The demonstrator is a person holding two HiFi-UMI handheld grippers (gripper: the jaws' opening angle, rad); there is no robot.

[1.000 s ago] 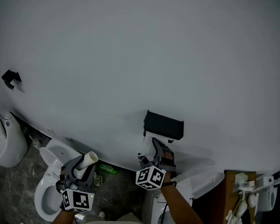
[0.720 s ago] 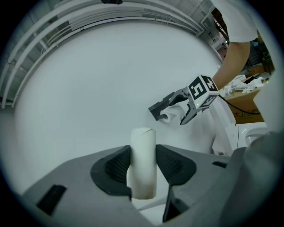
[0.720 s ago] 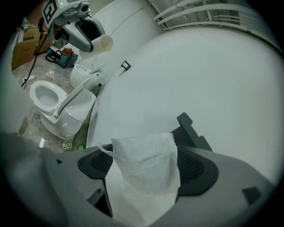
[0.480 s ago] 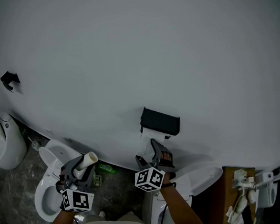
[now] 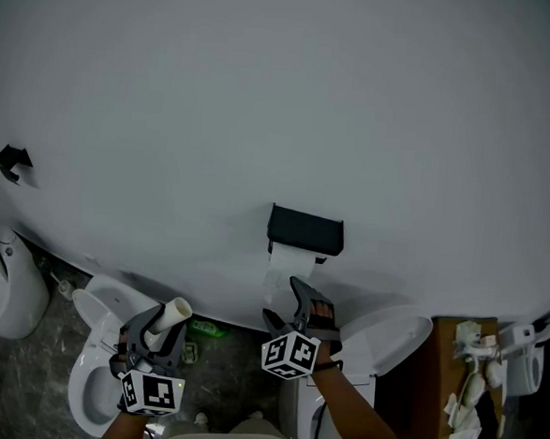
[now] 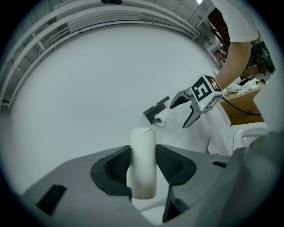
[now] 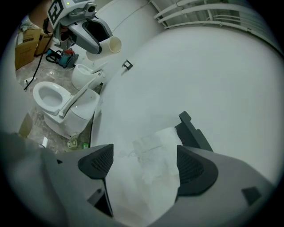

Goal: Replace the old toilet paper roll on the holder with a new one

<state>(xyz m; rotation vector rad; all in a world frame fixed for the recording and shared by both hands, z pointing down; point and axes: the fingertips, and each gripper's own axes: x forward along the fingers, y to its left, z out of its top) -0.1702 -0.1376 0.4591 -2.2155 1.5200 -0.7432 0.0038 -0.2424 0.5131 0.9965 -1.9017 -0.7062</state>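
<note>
Our right gripper point(image 7: 144, 165) has just spread its 2 jaws wide, backing off the white toilet paper roll point(image 5: 294, 258) hung on the black wall holder point(image 5: 305, 230); left gripper point(image 6: 142, 165) clamps the bare cardboard tube point(image 5: 171, 314). Swap approx. done, we judge.

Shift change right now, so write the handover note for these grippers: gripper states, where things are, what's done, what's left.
Left gripper: shut on the bare cardboard tube.
Right gripper: open, its jaws have just been opening. The hanging paper tail shows between them, but the pads are not pressing on it.
New roll: sits in the black holder on the wall.
Done: the swap looks complete.
Left: probably only discarding the tube.
</note>
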